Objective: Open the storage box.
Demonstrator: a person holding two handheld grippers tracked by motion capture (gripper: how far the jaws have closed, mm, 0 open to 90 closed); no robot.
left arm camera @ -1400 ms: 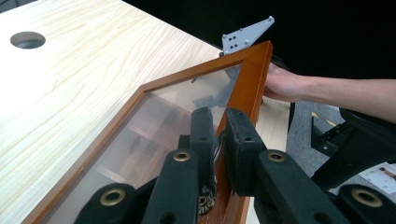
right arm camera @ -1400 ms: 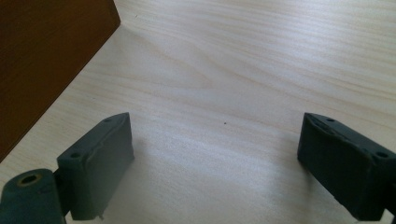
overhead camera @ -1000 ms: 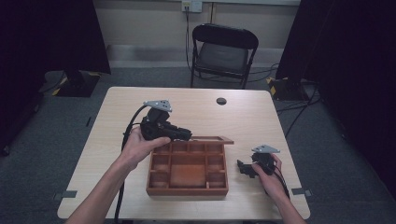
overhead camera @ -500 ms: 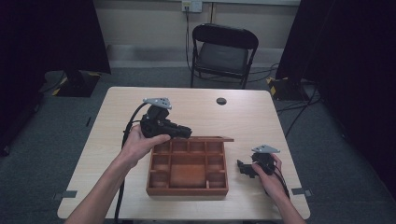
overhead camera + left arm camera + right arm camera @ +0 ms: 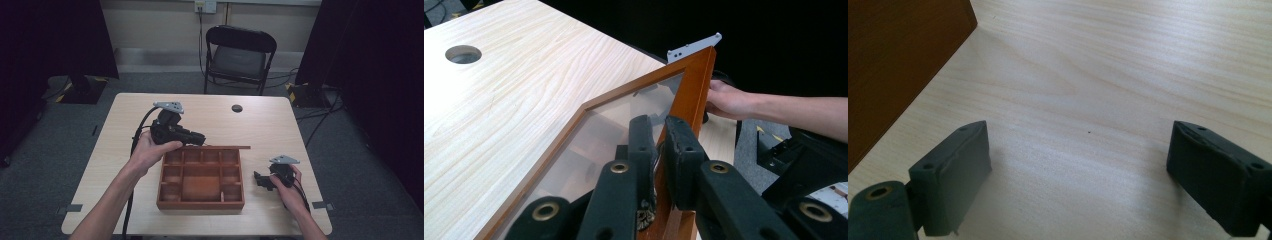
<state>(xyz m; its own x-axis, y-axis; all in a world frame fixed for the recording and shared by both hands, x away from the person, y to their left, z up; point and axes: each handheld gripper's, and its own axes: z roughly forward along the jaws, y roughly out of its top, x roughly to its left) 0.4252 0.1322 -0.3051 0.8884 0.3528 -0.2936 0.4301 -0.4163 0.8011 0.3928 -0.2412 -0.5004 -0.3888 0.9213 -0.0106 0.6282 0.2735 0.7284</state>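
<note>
Gripping the wooden frame of a glazed lid (image 5: pixel 644 100), the left tool (image 5: pixel 658 145) is pinching that frame between its two black jaws, which are standing nearly together with only the wood between them. In the high view the lid (image 5: pixel 220 147) is showing as a thin strip along the far edge of the compartment box (image 5: pixel 201 204), so it is probably hinged there and being swung up, the tool (image 5: pixel 199 138) holding it near the rim to get leverage. How far it is tilted is hard to tell.

Lying on the counter (image 5: pixel 125 125) just in front of the person, the box is showing its open compartments, which look empty from above.

Resting on the counter just beside the box's right wall, the right tool (image 5: pixel 260 180) is standing wide open and holding nothing; in its own view its jaws (image 5: pixel 1078 185) are spread far apart over bare wood, with the box's side (image 5: pixel 898 65) at the upper left. It is likely waiting there, close enough to steady the box or reach inside.

A round hole (image 5: pixel 237 108) is sitting in the counter's far part, and a folding chair (image 5: pixel 240 55) is standing beyond it.
</note>
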